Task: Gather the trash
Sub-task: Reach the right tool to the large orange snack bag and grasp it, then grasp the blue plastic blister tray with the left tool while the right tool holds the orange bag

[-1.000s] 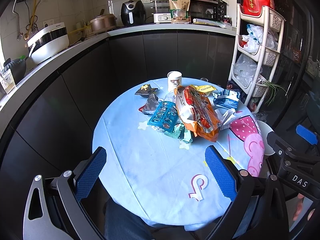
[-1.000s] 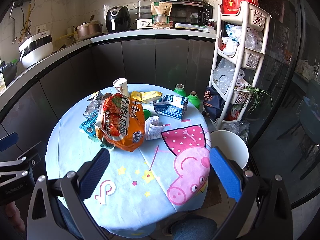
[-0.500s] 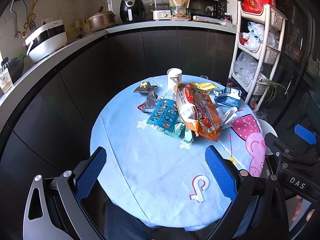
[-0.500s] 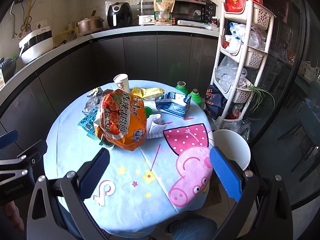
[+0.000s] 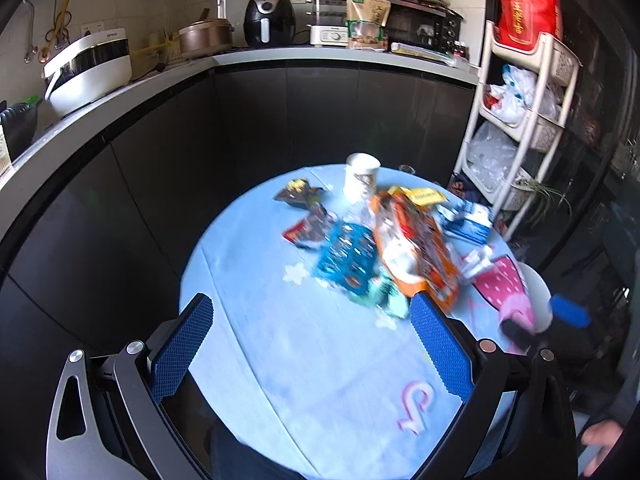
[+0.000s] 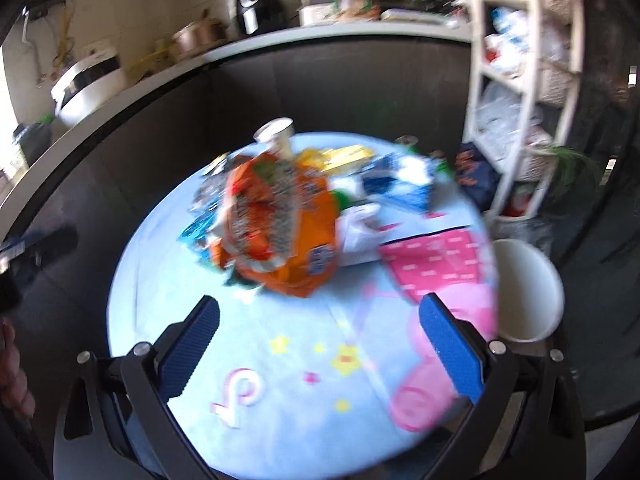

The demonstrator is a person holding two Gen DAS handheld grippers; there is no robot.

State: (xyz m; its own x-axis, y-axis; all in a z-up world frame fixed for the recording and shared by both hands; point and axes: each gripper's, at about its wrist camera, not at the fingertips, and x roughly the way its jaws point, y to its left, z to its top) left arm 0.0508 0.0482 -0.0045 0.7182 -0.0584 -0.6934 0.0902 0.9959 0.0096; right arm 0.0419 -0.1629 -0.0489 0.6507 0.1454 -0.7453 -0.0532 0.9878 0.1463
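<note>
A pile of trash lies on the round table with the light blue cloth [image 5: 304,360]: a big orange snack bag [image 5: 416,256], a teal wrapper [image 5: 348,260], dark wrappers [image 5: 308,228], a yellow packet [image 5: 420,196], a blue-white packet [image 5: 468,220] and a white paper cup [image 5: 360,178]. The orange bag [image 6: 280,228] and cup [image 6: 280,136] also show, blurred, in the right wrist view. My left gripper [image 5: 310,344] is open and empty over the near table. My right gripper [image 6: 316,340] is open and empty, near the white bin [image 6: 524,288].
A white bin [image 5: 534,292] stands by the table's right edge. A white shelf rack [image 5: 520,108] with bags stands at the back right. Dark cabinets and a counter with appliances [image 5: 264,20] curve behind. Bottles [image 6: 408,142] stand behind the table.
Both grippers have moved forward and closer to the pile; the trash looks larger. The right wrist view is now blurred by motion. Both grippers stay open and empty.
</note>
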